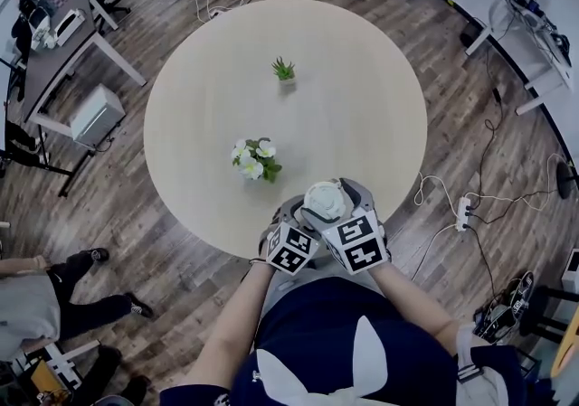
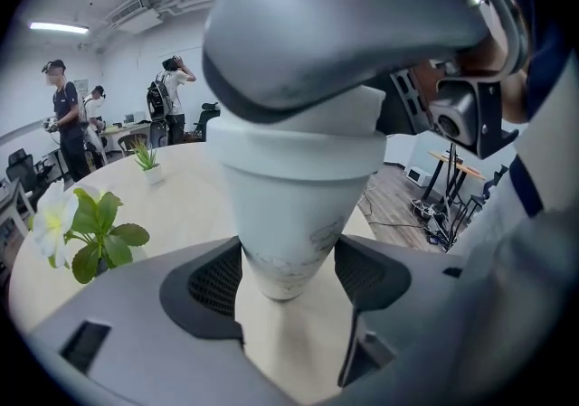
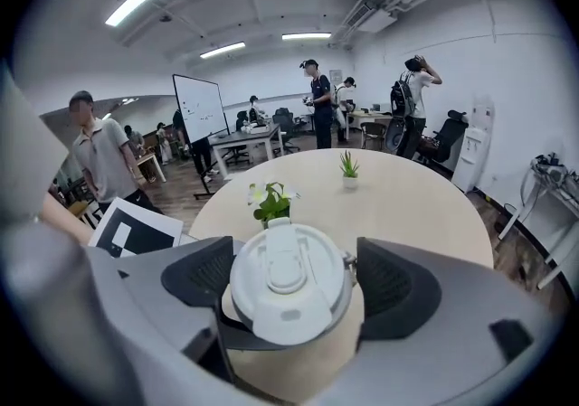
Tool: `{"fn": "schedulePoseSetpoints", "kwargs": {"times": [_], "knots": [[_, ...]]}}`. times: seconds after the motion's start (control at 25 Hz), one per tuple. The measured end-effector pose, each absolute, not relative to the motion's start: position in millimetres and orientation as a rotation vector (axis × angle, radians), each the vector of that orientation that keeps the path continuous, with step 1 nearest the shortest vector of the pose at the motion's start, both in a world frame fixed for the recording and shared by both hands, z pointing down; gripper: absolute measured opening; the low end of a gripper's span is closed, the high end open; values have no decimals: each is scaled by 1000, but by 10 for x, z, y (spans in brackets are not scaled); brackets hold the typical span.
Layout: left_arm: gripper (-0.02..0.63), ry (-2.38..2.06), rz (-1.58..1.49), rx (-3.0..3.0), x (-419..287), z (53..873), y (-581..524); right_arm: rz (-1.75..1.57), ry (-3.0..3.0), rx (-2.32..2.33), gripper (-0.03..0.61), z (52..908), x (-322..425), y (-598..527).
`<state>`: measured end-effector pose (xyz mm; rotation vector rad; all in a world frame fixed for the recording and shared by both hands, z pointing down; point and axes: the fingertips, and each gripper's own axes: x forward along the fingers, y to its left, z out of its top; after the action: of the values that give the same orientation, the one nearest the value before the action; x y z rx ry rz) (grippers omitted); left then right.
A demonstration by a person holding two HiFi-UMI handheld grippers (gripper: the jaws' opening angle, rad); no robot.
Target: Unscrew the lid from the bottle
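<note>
A white tapered bottle [image 2: 285, 214] stands at the near edge of the round table [image 1: 362, 106], topped by a white flip lid [image 3: 288, 296]. In the head view the lid [image 1: 326, 201] shows between both grippers. My left gripper [image 2: 288, 273] is shut on the bottle's lower body, with a pad pressing each side. My right gripper [image 3: 294, 282] comes from above and is shut on the lid, its pads [image 3: 204, 273] against the rim. In the left gripper view its grey jaw covers the lid's top. The left gripper [image 1: 303, 214] and right gripper [image 1: 348, 201] sit close together.
A pot of white flowers [image 1: 254, 160] stands just beyond the bottle, to its left. A small green plant [image 1: 284, 70] sits farther back on the table. Cables and a power strip [image 1: 463, 210] lie on the floor to the right. Desks and people stand around the room.
</note>
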<state>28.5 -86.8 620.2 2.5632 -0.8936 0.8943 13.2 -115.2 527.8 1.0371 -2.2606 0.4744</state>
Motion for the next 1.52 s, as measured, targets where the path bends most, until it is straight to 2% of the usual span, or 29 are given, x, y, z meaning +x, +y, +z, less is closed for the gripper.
{"fn": "schedulePoseSetpoints", "kwargs": {"times": [0.32, 1.04, 1.32, 1.52], "knots": [[324, -888, 894, 2563, 297, 6170, -856, 425, -2283, 853, 411, 5294, 100, -1099], [324, -889, 885, 2554, 281, 6190, -861, 55, -2157, -221, 416, 5371, -21, -838], [324, -890, 891, 2552, 297, 6188, -858, 39, -2154, -168, 425, 5376, -5, -846], [324, -891, 890, 2549, 275, 6188, -860, 122, -2294, 106, 473, 5330, -1, -883]]}}
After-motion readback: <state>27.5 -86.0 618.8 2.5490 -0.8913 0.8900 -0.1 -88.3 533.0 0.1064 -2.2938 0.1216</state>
